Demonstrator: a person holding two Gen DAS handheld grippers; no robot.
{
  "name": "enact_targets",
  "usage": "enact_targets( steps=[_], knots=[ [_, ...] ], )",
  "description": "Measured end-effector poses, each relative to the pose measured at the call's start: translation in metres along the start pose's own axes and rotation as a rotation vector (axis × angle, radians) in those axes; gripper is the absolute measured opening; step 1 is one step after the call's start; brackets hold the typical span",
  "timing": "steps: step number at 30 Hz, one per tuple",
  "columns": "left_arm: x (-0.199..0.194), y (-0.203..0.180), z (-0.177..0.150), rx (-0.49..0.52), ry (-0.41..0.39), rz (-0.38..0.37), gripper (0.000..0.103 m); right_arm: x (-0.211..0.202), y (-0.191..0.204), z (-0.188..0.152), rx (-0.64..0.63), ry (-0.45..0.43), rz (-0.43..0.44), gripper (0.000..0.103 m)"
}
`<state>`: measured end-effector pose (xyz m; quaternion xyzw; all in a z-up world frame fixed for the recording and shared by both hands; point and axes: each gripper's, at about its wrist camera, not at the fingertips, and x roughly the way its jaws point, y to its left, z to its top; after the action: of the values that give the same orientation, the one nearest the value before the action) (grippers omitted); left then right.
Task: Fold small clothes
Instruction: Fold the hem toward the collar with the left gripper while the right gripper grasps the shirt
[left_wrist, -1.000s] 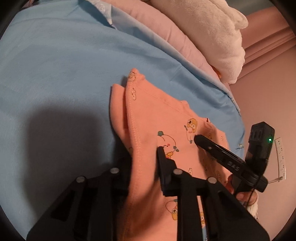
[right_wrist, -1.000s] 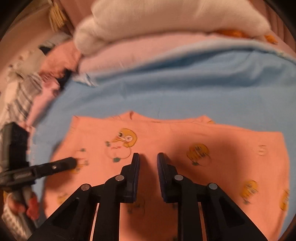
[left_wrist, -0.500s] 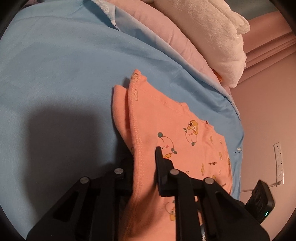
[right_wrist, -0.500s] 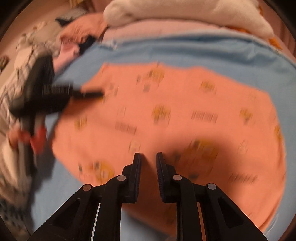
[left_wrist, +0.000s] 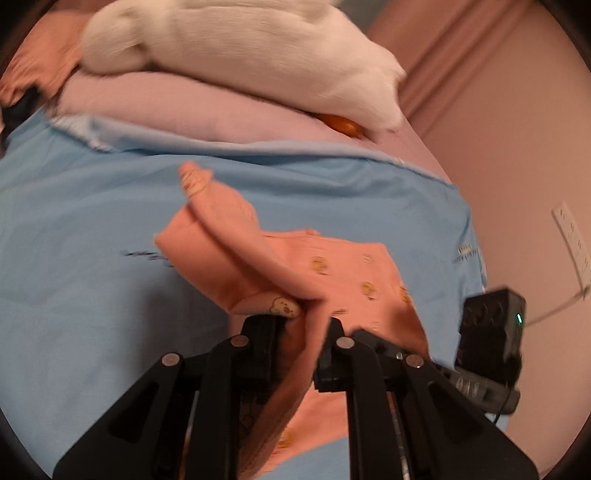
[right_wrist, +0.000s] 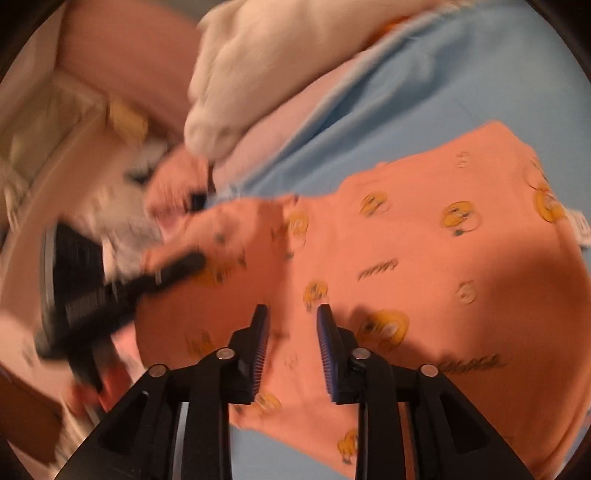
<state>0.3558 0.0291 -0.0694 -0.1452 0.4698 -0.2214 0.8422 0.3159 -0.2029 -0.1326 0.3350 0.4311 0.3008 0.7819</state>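
Note:
An orange child's garment (left_wrist: 343, 273) with small cartoon prints lies on a light blue sheet (left_wrist: 92, 258). My left gripper (left_wrist: 301, 325) is shut on the garment's edge and lifts a fold of it off the sheet. The garment (right_wrist: 424, 266) fills the right wrist view, spread mostly flat. My right gripper (right_wrist: 291, 325) hovers just above its middle, open and empty. The left gripper shows in the right wrist view (right_wrist: 177, 269) at the garment's left edge. The right gripper's body (left_wrist: 491, 343) shows at the right of the left wrist view.
A white fluffy blanket (left_wrist: 240, 55) lies on pink bedding (left_wrist: 192, 114) at the far end of the sheet. A pink wall with a socket strip (left_wrist: 572, 243) stands to the right. A heap of mixed clothes (right_wrist: 122, 192) lies beyond the garment's left edge.
My left gripper has swung and lifted the garment's edge, raising a fold. My right gripper has opened wider and moved over the garment's middle; both views have rotated.

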Motion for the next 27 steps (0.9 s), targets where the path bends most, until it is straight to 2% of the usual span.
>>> enact_targets(
  steps=[3,4,5,6,8,10,11,13,15,17,19,23,27],
  knots=[
    [0.022,-0.034,-0.001,0.056,0.040,0.013,0.013,-0.009,-0.025,0.009,0.145,-0.058,0.098,0.029],
    [0.034,-0.046,-0.003,0.085,0.062,0.024,0.014,-0.015,-0.033,0.009,0.187,-0.070,0.128,0.035],
    [0.047,-0.053,-0.005,0.108,0.084,0.030,0.014,-0.017,-0.042,0.011,0.228,-0.077,0.158,0.045],
    [0.056,-0.058,-0.009,0.118,0.102,0.035,0.016,-0.019,-0.052,0.011,0.281,-0.084,0.199,0.047],
    [0.075,-0.060,-0.018,0.109,0.151,0.032,0.019,-0.016,-0.069,0.013,0.395,-0.090,0.294,0.049],
    [0.090,-0.056,-0.024,0.087,0.200,0.002,0.026,-0.011,-0.075,0.015,0.442,-0.074,0.317,0.051],
    [0.091,-0.055,-0.027,0.086,0.207,-0.006,0.029,-0.009,-0.075,0.015,0.446,-0.064,0.308,0.052],
    [0.084,-0.051,-0.030,0.085,0.208,-0.047,0.045,-0.005,-0.069,0.016,0.423,-0.031,0.255,0.052],
    [0.068,-0.047,-0.034,0.081,0.203,-0.099,0.053,-0.006,-0.063,0.016,0.388,-0.009,0.206,0.052],
    [0.045,-0.044,-0.042,0.077,0.188,-0.177,0.053,-0.003,-0.058,0.015,0.371,0.007,0.168,0.052],
    [0.022,-0.032,-0.050,0.068,0.159,-0.192,0.053,-0.003,-0.057,0.019,0.360,0.021,0.125,0.052],
    [-0.005,0.004,-0.063,0.003,0.127,-0.161,0.053,0.004,-0.049,0.029,0.314,0.061,0.003,0.052],
    [-0.012,0.029,-0.075,-0.061,0.123,-0.129,0.053,0.009,-0.037,0.033,0.212,0.064,-0.115,0.051]
  ],
)
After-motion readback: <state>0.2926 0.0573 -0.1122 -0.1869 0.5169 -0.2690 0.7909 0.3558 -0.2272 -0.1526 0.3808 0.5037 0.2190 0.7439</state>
